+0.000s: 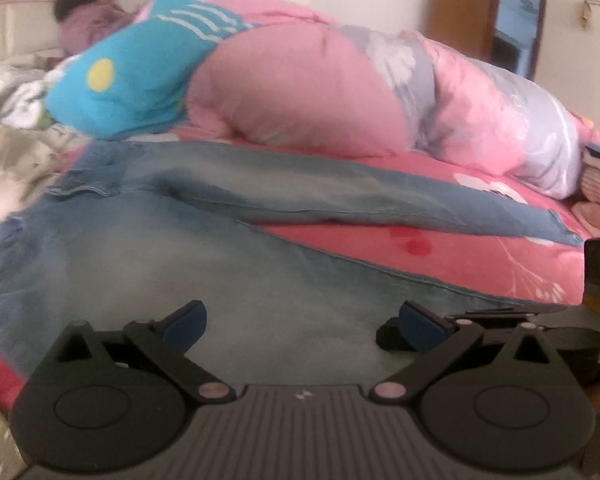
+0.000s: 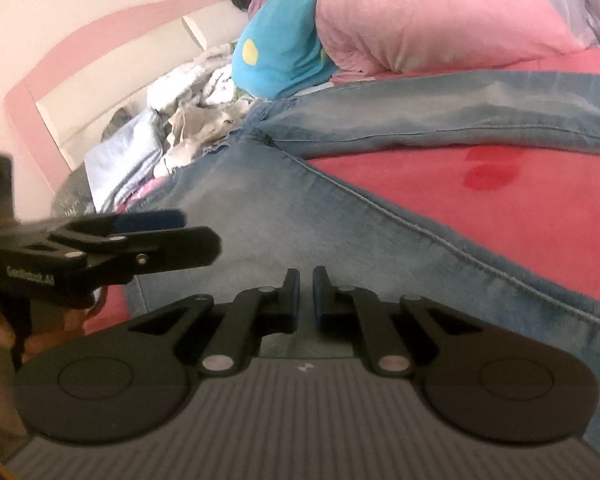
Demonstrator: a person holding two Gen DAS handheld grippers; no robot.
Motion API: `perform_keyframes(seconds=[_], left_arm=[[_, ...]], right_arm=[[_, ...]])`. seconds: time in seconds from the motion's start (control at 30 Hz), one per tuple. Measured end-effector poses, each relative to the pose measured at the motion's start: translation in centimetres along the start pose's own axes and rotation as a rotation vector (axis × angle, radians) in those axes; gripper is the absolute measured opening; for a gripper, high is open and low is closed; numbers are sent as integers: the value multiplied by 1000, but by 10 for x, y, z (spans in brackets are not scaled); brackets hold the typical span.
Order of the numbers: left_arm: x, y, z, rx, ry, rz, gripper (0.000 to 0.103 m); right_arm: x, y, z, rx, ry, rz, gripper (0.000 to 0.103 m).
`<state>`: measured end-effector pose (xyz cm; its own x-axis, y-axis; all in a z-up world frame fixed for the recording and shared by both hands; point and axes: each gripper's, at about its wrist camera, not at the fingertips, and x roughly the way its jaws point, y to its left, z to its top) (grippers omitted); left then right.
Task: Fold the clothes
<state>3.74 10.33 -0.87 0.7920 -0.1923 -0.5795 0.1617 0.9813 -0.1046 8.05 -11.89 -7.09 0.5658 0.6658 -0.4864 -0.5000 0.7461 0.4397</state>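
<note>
1. Left wrist view: left gripper [image 1: 302, 326] spread wide, nothing between the pads, low over the near leg of the jeans [image 1: 260, 200] laid across the pink bedsheet [image 1: 480, 264]; far leg running right below the pink duvet [image 1: 308, 92]. Everything blurred.
2. Right wrist view: right gripper [image 2: 306, 294] closed to a thin slit over the same near leg of the jeans [image 2: 360, 216]; pinched cloth impossible to make out. Left gripper [image 2: 160, 228] side-on at left, partly cut off.
</note>
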Motion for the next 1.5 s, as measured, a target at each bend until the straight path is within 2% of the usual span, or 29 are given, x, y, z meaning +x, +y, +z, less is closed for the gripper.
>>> perform_keyframes(seconds=[0.13, 0.3, 0.43, 0.6, 0.67, 0.73, 0.8, 0.9, 0.97, 1.1, 1.23, 1.3, 1.4, 1.5], left_arm=[[-15, -7, 7, -7, -9, 61, 103], [-10, 1, 27, -77, -18, 36, 103], [-1, 11, 38, -71, -41, -25, 103], [9, 17, 42, -110, -40, -72, 103], [6, 16, 38, -101, -78, -43, 103], [-1, 15, 34, -122, -93, 53, 103], [-2, 12, 34, -113, -65, 82, 103], [-4, 5, 33, -82, -81, 153, 103], [-3, 3, 30, -102, -90, 193, 103], [1, 2, 26, -130, -68, 263, 103], [-1, 2, 20, -120, -77, 321, 102], [-2, 6, 22, -134, -83, 335, 98], [-4, 18, 30, -157, -108, 362, 95], [-4, 34, 36, -198, -140, 413, 87]], right_arm=[[-1, 5, 0, -28, -2, -19, 4], [2, 5, 1, -33, 5, -21, 4], [2, 0, 0, -9, 15, -3, 5], [7, 8, 0, -48, 34, -42, 5], [6, 5, 0, -33, 31, -28, 5], [4, 0, -1, -10, 25, -8, 5], [1, 0, -1, -2, 21, -2, 5], [3, 7, -1, -43, 24, -16, 10], [1, 8, 1, -47, 30, -10, 16], [-5, 8, 10, -38, 55, 3, 17], [-21, 12, 38, -99, 34, -4, 18], [-23, 13, 57, -113, 22, 15, 18], [-6, 15, 84, -127, 52, 70, 18], [25, 24, 109, -169, 107, 135, 16]])
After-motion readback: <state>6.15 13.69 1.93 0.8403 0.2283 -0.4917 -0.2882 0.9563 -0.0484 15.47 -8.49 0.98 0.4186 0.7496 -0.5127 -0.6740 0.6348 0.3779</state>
